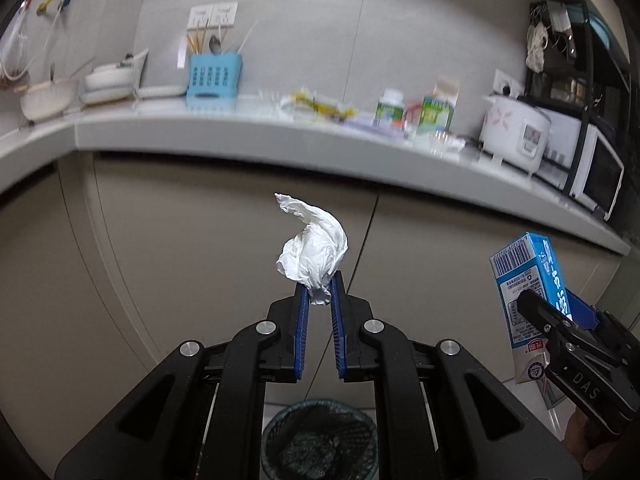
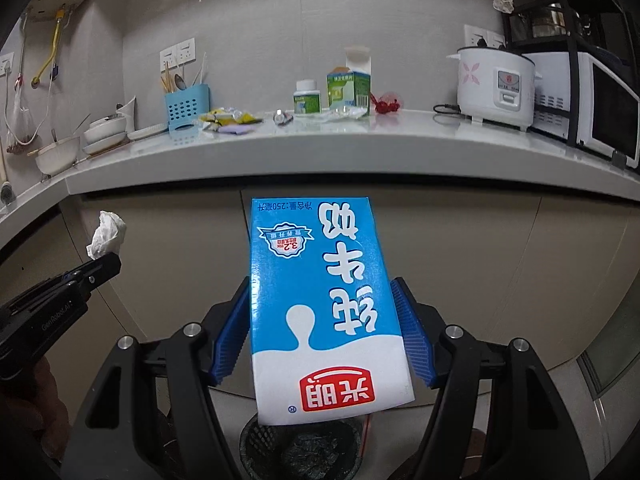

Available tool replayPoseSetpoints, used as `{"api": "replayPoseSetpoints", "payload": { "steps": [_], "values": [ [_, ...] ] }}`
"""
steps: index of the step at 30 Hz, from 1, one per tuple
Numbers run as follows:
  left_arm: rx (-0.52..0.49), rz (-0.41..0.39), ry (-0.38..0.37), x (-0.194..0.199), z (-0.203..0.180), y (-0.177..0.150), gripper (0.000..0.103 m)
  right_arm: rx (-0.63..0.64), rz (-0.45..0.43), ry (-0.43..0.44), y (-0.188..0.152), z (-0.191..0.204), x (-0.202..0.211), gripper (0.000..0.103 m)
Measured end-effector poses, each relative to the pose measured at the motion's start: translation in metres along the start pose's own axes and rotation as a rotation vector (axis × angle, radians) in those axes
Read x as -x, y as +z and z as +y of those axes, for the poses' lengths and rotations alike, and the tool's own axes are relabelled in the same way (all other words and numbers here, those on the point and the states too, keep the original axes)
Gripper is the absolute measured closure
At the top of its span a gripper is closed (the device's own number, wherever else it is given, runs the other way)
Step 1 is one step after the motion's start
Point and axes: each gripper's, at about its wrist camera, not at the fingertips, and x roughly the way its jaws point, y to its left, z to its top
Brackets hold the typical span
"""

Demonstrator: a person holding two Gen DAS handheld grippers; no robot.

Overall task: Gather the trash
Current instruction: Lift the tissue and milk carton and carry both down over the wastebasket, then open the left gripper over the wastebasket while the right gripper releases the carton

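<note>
So the left claw (image 1: 319, 296) is pinched nearly shut on a crumpled white tissue (image 1: 314, 250), blue pads (image 1: 303, 320) squeezing its lower end while the rest of the wad sticks up and forward past the tips. The right claw (image 2: 322, 320) is spread wide but not empty: it's clamped on the two narrow sides of a blue and white milk carton (image 2: 320, 300), printing upside down, long axis running along the fingers and poking out well beyond them.

Both are hanging in front of the cupboard doors, below the edge of the table (image 2: 320, 160).

The bit that matters: the mesh trash bin (image 1: 320, 440) with its dark liner sits straight below, peeking out between the arms of each claw at the bottom of both wrist views. Under the left claw it looks pretty much centred. Under the right one, the carton's lower end overlaps the bin's rim (image 2: 256, 436) in the picture, so I'd guess a drop lands inside, though I can't really judge the height. Neither hand looks clearly nearer to me.

Further out there's still stuff on the table: yellow wrappers (image 2: 228, 118), a small white bottle (image 2: 307, 98), a green carton (image 2: 348, 90) and something red (image 2: 386, 106). So I'd call the job partway done.
</note>
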Motion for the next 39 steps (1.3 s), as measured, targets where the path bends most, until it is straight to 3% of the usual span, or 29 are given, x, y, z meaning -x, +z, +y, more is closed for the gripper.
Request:
{"api": "replayPoseSetpoints", "payload": {
  "steps": [7, 17, 22, 31, 39],
  "values": [
    [-0.009, 0.134, 0.01, -0.051, 0.004, -0.064, 0.093, -0.008, 0.111, -0.008, -0.059, -0.002, -0.049, 0.039],
    [0.001, 0.354, 0.037, -0.119, 0.019, -0.144, 0.093, -0.007, 0.348, -0.058, -0.141, -0.009, -0.12, 0.039],
    [0.003, 0.405, 0.036, -0.146, 0.021, -0.155, 0.093, -0.032, 0.384, -0.066, -0.152, -0.011, -0.144, 0.039],
    [-0.031, 0.573, 0.002, -0.204, 0.017, -0.188, 0.093, 0.0, 0.485, -0.093, -0.179, 0.004, -0.186, 0.039],
    [-0.028, 0.663, -0.061, -0.226, 0.018, -0.204, 0.09, -0.034, 0.506, -0.09, -0.175, 0.004, -0.202, 0.039]
  ]
}}
